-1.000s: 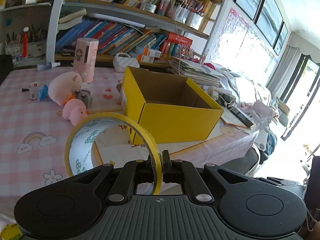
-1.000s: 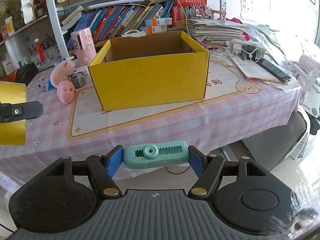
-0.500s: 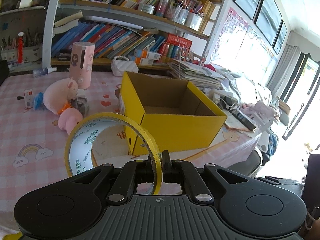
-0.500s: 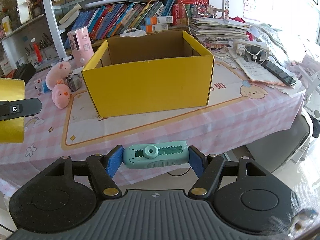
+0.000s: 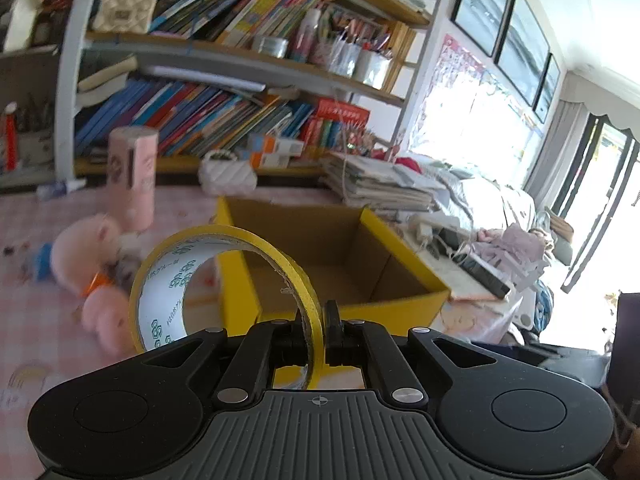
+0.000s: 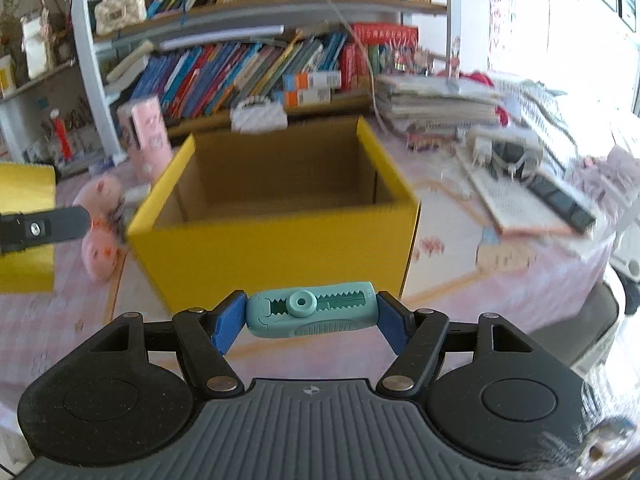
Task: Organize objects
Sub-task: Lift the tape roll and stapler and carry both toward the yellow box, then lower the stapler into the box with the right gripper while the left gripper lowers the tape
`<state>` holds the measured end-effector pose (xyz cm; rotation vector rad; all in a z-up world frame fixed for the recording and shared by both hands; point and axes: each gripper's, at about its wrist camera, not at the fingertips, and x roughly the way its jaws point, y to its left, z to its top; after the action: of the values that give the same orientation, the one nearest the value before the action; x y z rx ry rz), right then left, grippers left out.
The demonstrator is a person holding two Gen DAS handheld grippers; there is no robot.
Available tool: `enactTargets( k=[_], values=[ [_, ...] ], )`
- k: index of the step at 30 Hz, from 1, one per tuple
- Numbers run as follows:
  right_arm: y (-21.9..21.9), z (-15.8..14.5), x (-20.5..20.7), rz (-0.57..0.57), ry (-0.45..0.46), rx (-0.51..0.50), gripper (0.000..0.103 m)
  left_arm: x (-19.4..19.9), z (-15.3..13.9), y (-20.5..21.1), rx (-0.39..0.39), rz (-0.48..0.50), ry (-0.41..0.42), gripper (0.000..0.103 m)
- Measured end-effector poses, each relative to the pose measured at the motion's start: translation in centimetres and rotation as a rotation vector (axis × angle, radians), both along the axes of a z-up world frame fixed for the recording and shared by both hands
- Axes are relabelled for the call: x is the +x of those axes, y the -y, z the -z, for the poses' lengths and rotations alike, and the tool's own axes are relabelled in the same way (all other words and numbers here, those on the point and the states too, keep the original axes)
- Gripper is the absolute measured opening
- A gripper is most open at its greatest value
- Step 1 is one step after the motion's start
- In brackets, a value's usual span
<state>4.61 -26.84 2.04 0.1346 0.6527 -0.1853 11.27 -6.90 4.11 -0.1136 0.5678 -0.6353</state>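
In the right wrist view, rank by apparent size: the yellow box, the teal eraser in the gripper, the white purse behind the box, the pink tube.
1. Yellow box, by far the largest.
2. Teal eraser, though it sits close to the camera, which inflates it.
3. Pink tube and white purse look about alike; both are blurred, so unranked.

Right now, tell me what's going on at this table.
A person is tidying with a pair of tongs in each hand. The left tongs are shut on the rim of a roll of yellow tape. The right tongs are clamped on the ends of a small teal utility knife. Both are held in front of the open yellow cardboard box on the pink checked tablecloth; the part of its inside that shows looks empty, and neither item is in it yet.
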Motion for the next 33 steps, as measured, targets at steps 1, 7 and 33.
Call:
enactTargets(
  k=[1, 7, 33],
  values=[
    [0.5, -0.5, 0.6, -0.003, 0.015, -0.005, 0.067, 0.4, -0.2, 0.5, 0.000, 0.003, 0.010, 0.005],
    [3.3, -3.0, 4.5, -0.029, 0.110, -0.050, 0.067, 3.2, -0.7, 3.8, 0.012, 0.020, 0.051, 0.005],
    [6.4, 2.5, 20.3, -0.502, -0.145, -0.236, 0.067, 11.2, 5.0, 11.9, 0.243, 0.021, -0.187, 0.005]
  ],
)
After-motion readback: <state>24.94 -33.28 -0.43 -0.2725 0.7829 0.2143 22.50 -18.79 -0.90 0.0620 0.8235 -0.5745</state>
